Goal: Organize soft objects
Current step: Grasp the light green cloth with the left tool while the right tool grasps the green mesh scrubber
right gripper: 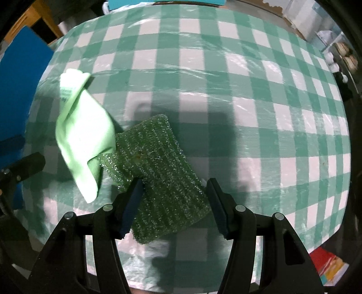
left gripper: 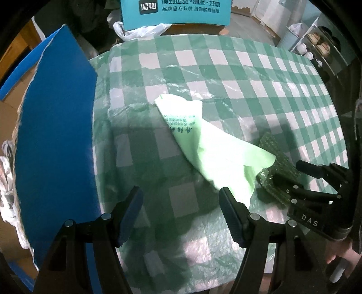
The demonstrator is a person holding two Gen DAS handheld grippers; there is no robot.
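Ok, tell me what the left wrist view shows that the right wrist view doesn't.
Only the left wrist view shows the teal printed box, the white plastic bag below it, and the right claw from outside, over the sponge.

Only the right wrist view shows the whole green scrubbing sponge between that claw's open jaws.

Both show the light green bag, the checked tablecloth and the blue board.

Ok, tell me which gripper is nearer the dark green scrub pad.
Right. The right gripper has the scrub pad between its open fingers; the left gripper is off to its side, by the light green bag.
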